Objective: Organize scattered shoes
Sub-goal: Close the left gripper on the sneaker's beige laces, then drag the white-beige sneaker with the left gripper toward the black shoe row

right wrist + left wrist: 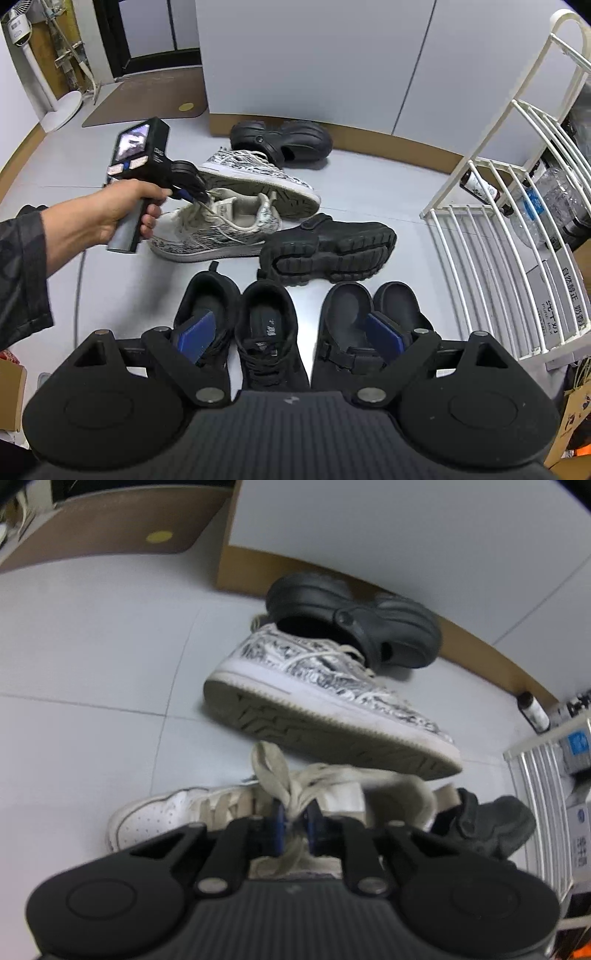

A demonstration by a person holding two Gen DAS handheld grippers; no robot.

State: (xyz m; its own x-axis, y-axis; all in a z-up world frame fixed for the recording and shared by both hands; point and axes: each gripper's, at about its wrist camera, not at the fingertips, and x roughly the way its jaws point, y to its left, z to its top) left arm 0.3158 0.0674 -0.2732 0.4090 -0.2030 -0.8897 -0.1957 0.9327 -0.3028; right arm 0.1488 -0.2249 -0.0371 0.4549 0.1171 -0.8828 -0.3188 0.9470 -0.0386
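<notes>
Shoes, scattered on grey floor [369, 192]. Right wrist view alone shows a hand [122, 210] holding the left gripper [195, 192], a white rack [491, 206], and black sneakers [240, 325] and black slippers [369, 317] paired below the right gripper [288, 332], its fingers spread wide over them, touching nothing. Left wrist view: left gripper [295, 823] pinches the laces of the patterned sneaker [207, 808], whose heel is hidden behind it. Second patterned sneaker [325, 701] lies tipped just beyond, against a black clog [351, 620].

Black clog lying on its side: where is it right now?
In the right wrist view the tipped black clog lies mid-floor, sole toward the camera, just right of the patterned sneaker that the left gripper holds by its laces, left of the white rack.
</notes>
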